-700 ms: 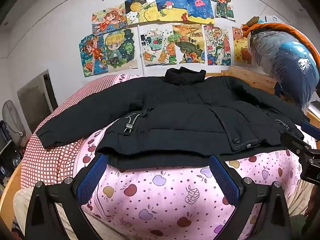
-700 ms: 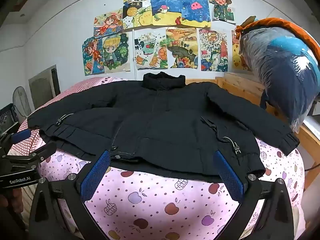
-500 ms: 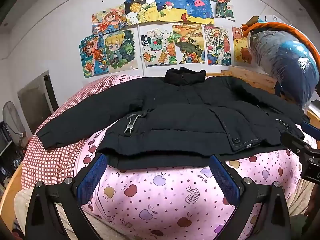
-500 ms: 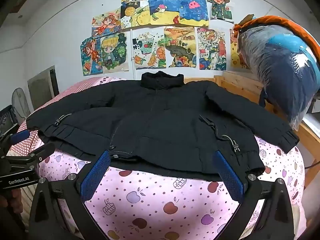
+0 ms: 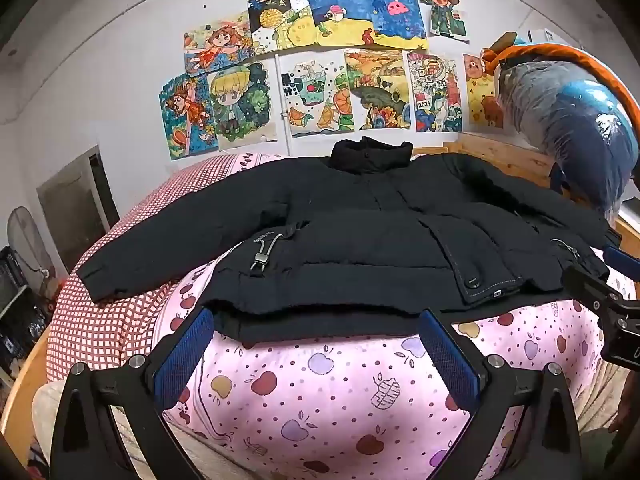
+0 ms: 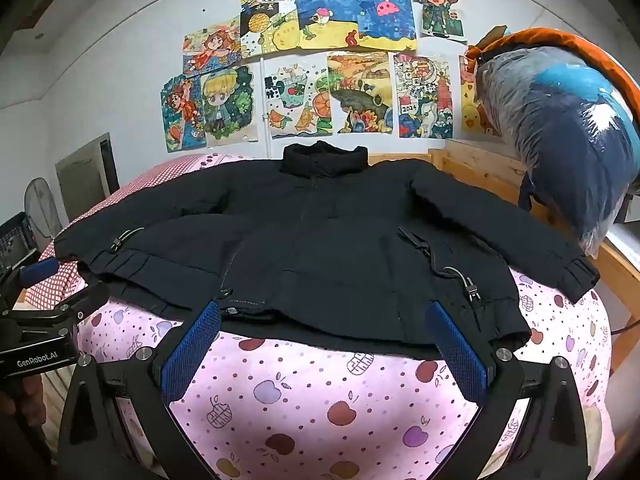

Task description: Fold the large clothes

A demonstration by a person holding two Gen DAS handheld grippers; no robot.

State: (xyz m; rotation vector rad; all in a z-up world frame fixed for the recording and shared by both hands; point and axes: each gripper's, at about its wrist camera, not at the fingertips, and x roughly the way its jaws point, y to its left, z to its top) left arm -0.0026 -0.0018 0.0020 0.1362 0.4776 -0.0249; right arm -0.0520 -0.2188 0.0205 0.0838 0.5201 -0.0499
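A black padded jacket (image 5: pixel 360 236) lies flat on the bed, front up, collar toward the wall and both sleeves spread out; the right wrist view shows the same jacket (image 6: pixel 328 248). My left gripper (image 5: pixel 316 344) hovers open just short of the hem, left of its middle, with only pink bedding between its blue pads. My right gripper (image 6: pixel 326 340) is open too, right at the hem's edge near the right pocket cord, gripping nothing. Each gripper shows at the edge of the other's view: the right gripper (image 5: pixel 600 288), the left gripper (image 6: pixel 40 300).
The bed carries a pink apple-print quilt (image 5: pixel 320 392) over a red checked sheet (image 5: pixel 88 328). A plastic-wrapped blue and orange bundle (image 6: pixel 568 128) hangs at right above a wooden bed frame (image 6: pixel 480 164). Drawings cover the wall (image 5: pixel 320 60). A fan (image 5: pixel 24 236) stands at left.
The right gripper has crept slightly forward toward the hem, so the jacket sits a little lower in its view. The left gripper has barely moved. Both stay open.
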